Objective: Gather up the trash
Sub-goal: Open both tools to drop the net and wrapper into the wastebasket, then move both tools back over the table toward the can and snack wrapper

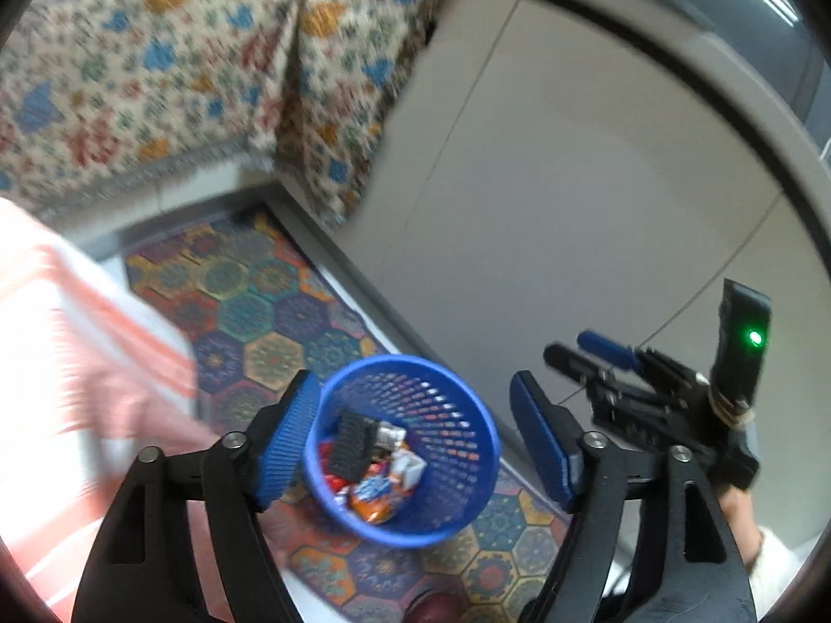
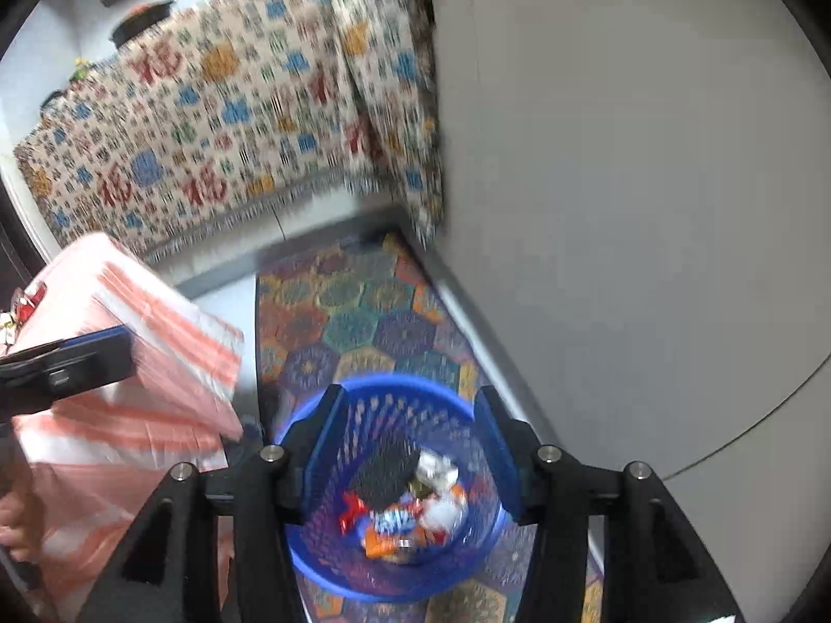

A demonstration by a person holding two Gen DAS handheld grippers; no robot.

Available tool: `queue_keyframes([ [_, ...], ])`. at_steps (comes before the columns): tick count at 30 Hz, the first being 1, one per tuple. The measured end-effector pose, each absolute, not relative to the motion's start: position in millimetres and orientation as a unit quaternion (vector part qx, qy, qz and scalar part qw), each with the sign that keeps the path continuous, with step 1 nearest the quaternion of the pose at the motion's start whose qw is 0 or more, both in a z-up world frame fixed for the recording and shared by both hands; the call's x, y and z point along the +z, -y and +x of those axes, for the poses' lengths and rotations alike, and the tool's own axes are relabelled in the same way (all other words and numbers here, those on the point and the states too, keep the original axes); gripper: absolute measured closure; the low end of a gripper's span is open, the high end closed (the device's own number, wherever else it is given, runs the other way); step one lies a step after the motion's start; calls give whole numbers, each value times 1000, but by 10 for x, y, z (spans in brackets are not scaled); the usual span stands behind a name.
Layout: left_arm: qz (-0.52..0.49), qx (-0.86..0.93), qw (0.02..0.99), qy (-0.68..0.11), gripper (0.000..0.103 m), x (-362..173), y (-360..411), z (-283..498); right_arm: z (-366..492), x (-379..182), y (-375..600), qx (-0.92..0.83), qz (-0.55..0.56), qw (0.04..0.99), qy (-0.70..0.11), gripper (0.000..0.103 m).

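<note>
Trash is a small heap of crumpled foil and orange/blue snack wrappers [image 2: 410, 516] plus a black ribbed block [image 1: 356, 441], all lying in the bottom of the round blue perforated plastic wastebasket [image 1: 467, 415], which stands on the hexagon-patterned multicolour floor mat [image 1: 270, 311] just beside the grey wall base. Bin sits low and open-topped so drops from above land inside. Left hand-held gripper [image 1: 415, 436] is directly over the bin, pitched down, blue pads spread apart with nothing between them; reads as a release position. Right hand-held gripper [image 2: 410, 454] is also aimed into the bin mouth, jaws apart, empty, so both are staged over the same target. Pink-and-white striped cloth [image 2: 156, 342] covers a worktop near the bin on the left; some small items at its far edge, too blurred to identify. Patterned floral curtain-like fabric [image 2: 233, 119] hangs behind. My guess: more trash remains on that worktop, next grab is there. Risk: motion blur suggests fast swings, could clip the light bin and tip it.
</note>
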State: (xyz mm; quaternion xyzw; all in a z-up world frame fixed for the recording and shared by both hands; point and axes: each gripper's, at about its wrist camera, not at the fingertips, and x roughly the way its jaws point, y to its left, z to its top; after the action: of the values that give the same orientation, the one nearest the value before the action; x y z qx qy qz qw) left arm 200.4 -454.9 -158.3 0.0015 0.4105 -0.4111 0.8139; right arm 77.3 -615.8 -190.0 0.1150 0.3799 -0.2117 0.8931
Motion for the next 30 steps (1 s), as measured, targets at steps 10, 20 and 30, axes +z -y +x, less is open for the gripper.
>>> queue_keyframes([
  [10,28,-252,881,-398,4,-1347,2617,1594,917,-1251,4938,-165,57,934,-310,42],
  [20,8,-88,901,-425,4,-1819,1079,1989,1853,-1343,2795,35,7,925,-379,42],
  [30,-9,-51,898,-438,4,-2034,748,2208,2452,-1824,1927,59,-16,891,-450,42],
])
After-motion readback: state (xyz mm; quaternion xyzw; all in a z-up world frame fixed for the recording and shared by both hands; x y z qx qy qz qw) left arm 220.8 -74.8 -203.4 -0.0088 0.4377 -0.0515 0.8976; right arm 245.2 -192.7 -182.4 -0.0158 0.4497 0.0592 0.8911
